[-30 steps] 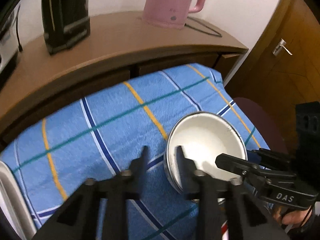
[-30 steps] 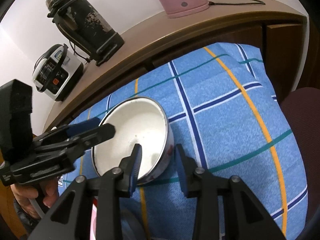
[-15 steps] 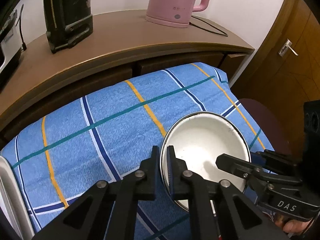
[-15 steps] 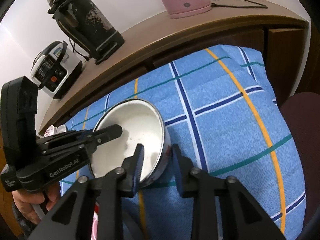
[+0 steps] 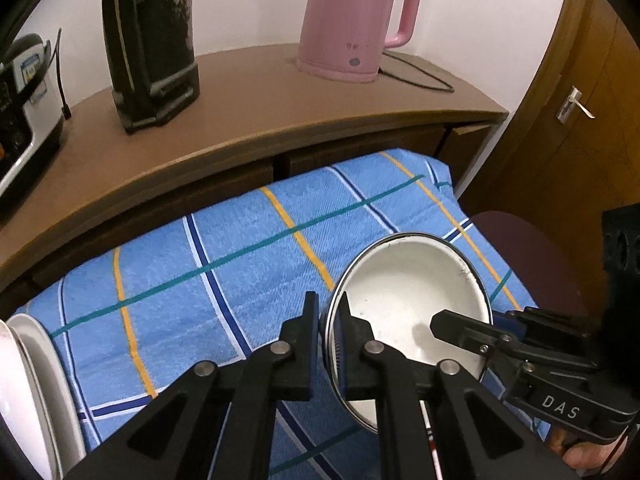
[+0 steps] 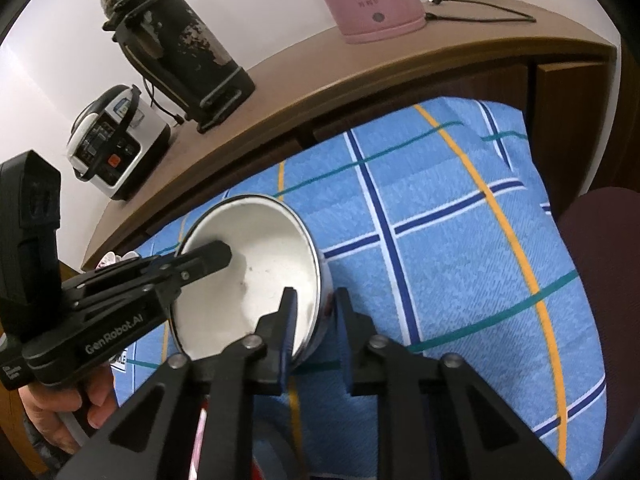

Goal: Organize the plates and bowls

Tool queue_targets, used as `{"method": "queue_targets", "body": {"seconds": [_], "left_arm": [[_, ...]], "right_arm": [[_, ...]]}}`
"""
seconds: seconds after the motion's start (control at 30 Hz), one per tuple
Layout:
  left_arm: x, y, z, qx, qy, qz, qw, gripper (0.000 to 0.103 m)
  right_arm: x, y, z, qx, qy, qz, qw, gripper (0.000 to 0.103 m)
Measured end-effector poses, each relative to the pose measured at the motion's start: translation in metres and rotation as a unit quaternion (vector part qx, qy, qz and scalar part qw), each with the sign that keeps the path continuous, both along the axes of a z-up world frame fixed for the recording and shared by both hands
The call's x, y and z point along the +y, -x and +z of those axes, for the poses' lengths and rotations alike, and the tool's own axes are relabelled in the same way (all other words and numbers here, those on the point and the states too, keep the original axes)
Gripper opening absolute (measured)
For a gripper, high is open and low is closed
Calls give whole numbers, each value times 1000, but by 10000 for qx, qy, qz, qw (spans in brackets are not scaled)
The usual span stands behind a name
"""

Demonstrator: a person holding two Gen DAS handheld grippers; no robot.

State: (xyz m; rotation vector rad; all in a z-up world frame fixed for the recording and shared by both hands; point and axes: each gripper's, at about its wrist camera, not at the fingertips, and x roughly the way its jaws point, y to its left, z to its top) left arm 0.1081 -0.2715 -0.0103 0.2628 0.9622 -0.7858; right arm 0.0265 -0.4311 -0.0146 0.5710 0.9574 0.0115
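left gripper (image 5: 327, 312): pinches near-left rim of white bowl (image 5: 412, 304) | right gripper (image 6: 314, 308): jaws have just been closing, clamp the bowl's opposite wall | bowl: on blue checked cloth (image 5: 240, 264), below pink kettle (image 5: 352, 20) | advice: lift both hands together, keep bowl level, avoid twisting rim.

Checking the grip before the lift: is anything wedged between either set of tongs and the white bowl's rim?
Nothing visible. The left tongs pinch the white bowl directly at its rim, and the right tongs straddle the opposite rim, one finger inside, one outside. Only the blue checked cloth lies beneath.
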Motion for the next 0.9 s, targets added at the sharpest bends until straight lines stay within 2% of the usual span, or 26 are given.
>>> {"method": "queue_targets", "body": {"seconds": [0.4, 0.9], "left_arm": [[11, 22, 39, -449, 156, -11, 9989, 8], [32, 46, 62, -522, 357, -55, 9980, 8]], "right_arm": [[8, 17, 42, -357, 160, 45, 9992, 18], [24, 44, 71, -513, 354, 104, 9980, 18]]}}
